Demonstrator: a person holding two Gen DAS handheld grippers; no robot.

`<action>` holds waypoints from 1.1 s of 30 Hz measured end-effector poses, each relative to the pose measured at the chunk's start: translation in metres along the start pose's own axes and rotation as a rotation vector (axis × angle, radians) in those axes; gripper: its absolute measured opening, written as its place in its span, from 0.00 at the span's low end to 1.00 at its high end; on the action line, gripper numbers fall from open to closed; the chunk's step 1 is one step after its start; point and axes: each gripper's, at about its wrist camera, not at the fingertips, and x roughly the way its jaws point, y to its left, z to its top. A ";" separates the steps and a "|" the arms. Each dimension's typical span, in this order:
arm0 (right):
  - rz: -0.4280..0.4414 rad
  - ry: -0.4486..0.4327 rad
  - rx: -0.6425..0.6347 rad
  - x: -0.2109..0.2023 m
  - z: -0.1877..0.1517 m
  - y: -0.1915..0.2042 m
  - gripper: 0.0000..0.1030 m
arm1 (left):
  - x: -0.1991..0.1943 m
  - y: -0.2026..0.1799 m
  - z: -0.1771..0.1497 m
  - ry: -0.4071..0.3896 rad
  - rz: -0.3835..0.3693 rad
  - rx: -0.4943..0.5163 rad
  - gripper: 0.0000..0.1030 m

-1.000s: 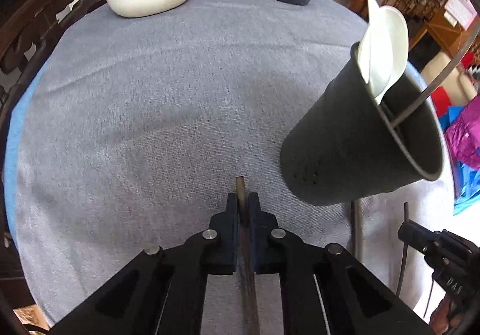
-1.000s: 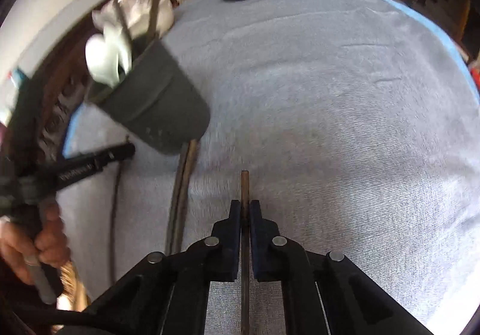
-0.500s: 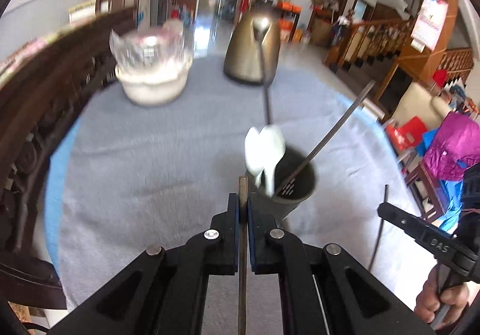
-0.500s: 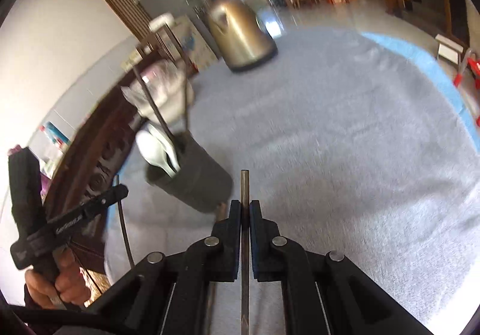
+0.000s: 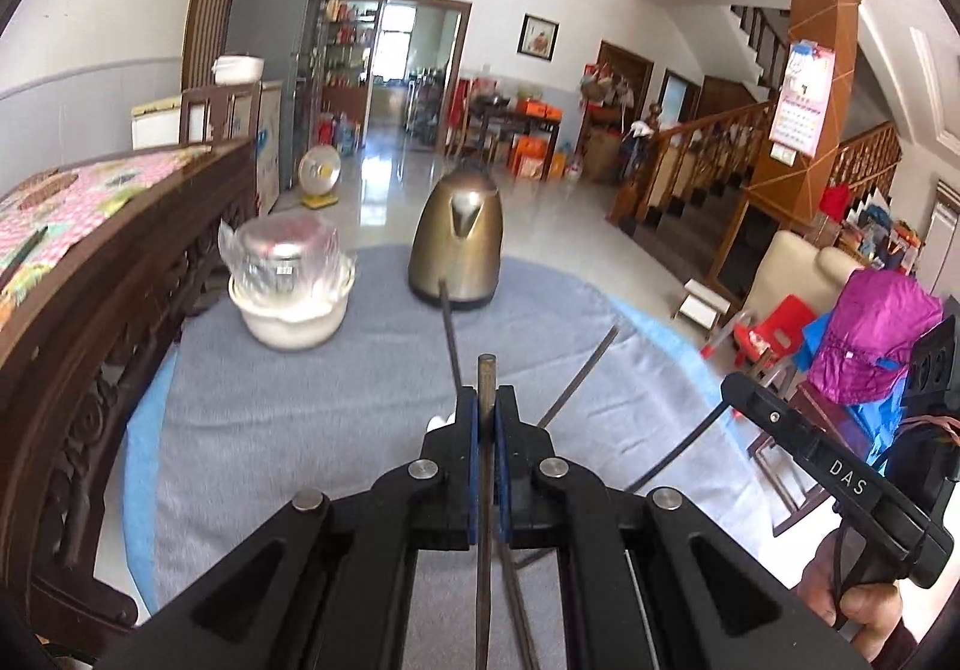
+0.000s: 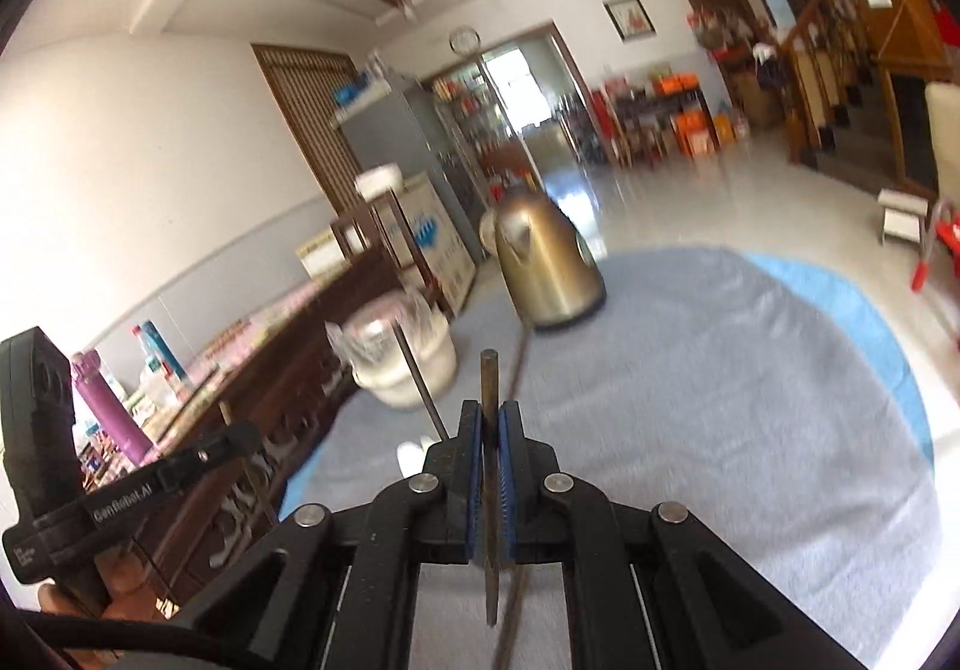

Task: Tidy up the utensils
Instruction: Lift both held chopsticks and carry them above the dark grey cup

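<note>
The left gripper (image 5: 486, 400) has its fingers clamped narrow on a thin metal chopstick (image 5: 485, 370) whose tip pokes out toward the far side. The right gripper (image 6: 491, 418) likewise pinches 1 chopstick (image 6: 489, 370) between its blue pads. Both are held above the grey tablecloth (image 5: 300, 400). Far across the table stand a brass kettle (image 5: 459, 244) and, left of it, a white bowl (image 5: 288, 310). 2 dark utensil handles (image 5: 449, 334) rise just beyond the left gripper's fingers.

your left-view thin brown metal chopstick (image 5: 485, 430): clamped, pointing forward | right-view matching brown chopstick (image 6: 490, 418): clamped likewise | two dark utensil handles (image 5: 451, 340): leaning behind
</note>
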 end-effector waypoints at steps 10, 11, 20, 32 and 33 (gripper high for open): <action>0.013 -0.159 -0.046 -0.023 0.053 0.038 0.05 | -0.022 -0.013 0.052 -0.239 0.035 -0.015 0.05; 0.009 -0.176 -0.047 -0.024 0.058 0.041 0.05 | -0.021 -0.014 0.056 -0.265 0.044 -0.017 0.05; -0.077 -0.191 -0.090 0.009 0.054 0.054 0.05 | 0.017 -0.016 0.051 -0.355 0.146 -0.053 0.05; -0.046 -0.005 -0.036 0.044 0.032 0.027 0.07 | 0.059 0.007 0.013 -0.160 0.144 -0.059 0.05; -0.032 0.003 -0.027 0.043 0.028 0.024 0.08 | 0.057 0.007 0.010 -0.154 0.141 -0.052 0.06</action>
